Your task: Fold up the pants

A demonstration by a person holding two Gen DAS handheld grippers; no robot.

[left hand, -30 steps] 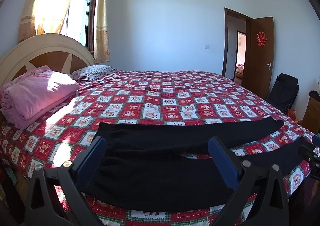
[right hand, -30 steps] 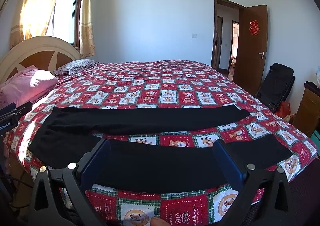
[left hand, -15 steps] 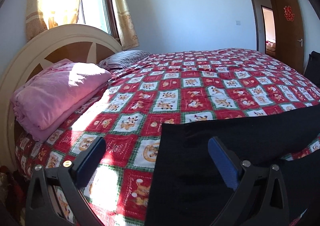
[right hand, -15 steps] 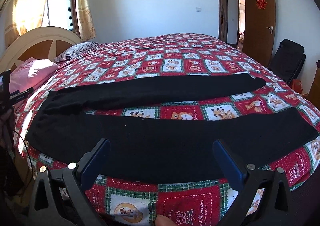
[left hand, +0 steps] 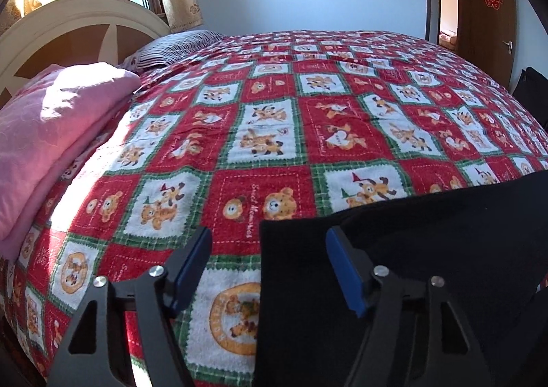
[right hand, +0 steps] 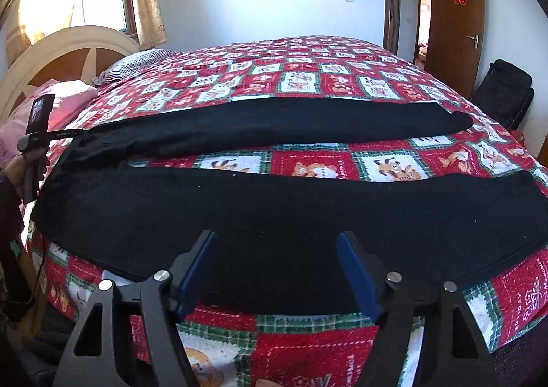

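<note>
In the left wrist view, the left gripper (left hand: 267, 250) hung over the near edge of the bed with the red, white and green bear-patterned quilt (left hand: 274, 133), its blue-padded jaws apart and closing, the waist corner of the black fabric pants (left hand: 428, 232) lying between them, not yet pinched. In the right wrist view, the right gripper (right hand: 275, 255) was likewise apart and closing above the near leg of the pants (right hand: 274, 208), which lay spread flat across the quilt (right hand: 342, 78).
</note>
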